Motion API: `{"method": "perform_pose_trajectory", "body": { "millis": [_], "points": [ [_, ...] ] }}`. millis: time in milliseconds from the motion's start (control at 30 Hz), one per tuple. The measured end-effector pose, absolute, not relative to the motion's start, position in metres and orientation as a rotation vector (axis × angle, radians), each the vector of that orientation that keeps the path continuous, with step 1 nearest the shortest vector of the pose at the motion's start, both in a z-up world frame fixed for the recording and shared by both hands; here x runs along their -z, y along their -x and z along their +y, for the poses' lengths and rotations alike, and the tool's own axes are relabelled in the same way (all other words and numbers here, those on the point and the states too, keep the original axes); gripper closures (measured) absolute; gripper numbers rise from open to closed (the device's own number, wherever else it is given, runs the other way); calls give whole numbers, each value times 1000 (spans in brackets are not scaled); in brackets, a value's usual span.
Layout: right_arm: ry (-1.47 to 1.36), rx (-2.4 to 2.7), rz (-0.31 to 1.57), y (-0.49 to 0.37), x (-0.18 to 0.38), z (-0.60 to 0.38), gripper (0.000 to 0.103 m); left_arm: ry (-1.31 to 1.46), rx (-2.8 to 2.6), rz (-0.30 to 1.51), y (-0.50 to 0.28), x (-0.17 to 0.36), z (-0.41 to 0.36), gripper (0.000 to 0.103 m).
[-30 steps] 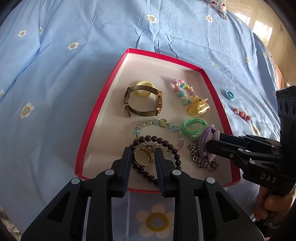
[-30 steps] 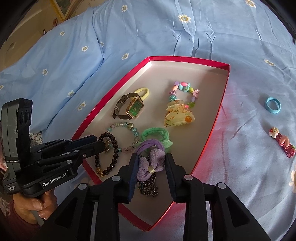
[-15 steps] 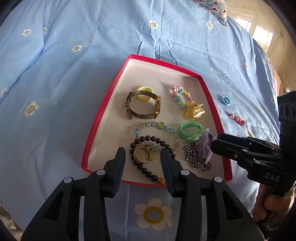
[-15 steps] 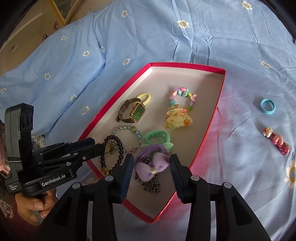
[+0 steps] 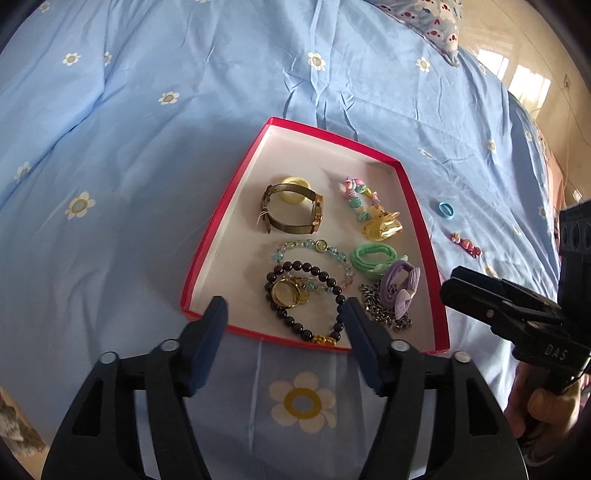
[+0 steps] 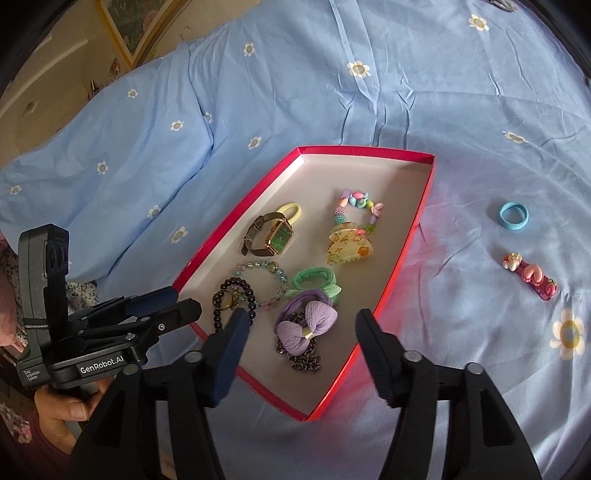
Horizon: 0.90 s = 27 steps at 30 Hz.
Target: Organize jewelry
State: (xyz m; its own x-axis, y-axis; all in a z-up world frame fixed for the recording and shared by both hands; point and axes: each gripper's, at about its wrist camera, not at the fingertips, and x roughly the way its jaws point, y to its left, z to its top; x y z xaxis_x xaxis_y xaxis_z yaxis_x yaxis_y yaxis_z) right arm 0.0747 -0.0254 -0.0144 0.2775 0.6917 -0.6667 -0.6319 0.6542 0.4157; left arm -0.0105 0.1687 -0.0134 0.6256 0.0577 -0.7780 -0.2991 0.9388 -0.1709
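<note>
A red-rimmed shallow box (image 5: 207, 258) (image 6: 236, 206) lies on the blue bedspread and holds a watch (image 5: 291, 214), a black bead bracelet (image 5: 306, 295), a gold ring (image 5: 285, 293), a purple bow hair tie (image 6: 306, 325) (image 5: 400, 286), a chain (image 6: 303, 360), a green hair tie (image 5: 371, 256), a yellow claw clip (image 6: 347, 249) and bead bracelets. My left gripper (image 5: 284, 321) is open and empty above the box's near edge. My right gripper (image 6: 301, 326) is open and empty, raised over the purple bow.
A blue hair ring (image 6: 513, 216) (image 5: 446, 211) and a red decorated hair clip (image 6: 530, 277) (image 5: 466, 244) lie on the bedspread right of the box. The bed edge and a framed picture (image 6: 136, 26) are at the far left.
Both grippers opened wide and drew back and up from the box. The left let go of the gold ring by the black bracelet; the right let go of the purple bow, which lies on the chain.
</note>
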Motion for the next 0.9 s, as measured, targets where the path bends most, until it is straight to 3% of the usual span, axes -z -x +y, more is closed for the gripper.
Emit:
{"method": "perform_pose_trajectory", "body": {
  "millis": [167, 400, 700, 900],
  "points": [
    [-121, -904, 926, -71, 17, -35, 27, 326, -225, 860, 20, 12, 170, 23],
    [-176, -926, 863, -62, 16, -49, 14, 391, -257, 837, 36, 17, 170, 18],
    [-163, -903, 802, -46, 15, -64, 14, 323, -316, 762, 63, 13, 151, 12],
    [-79, -883, 687, -36, -27, -75, 12, 230, -261, 702, 69, -20, 135, 11]
  ]
}}
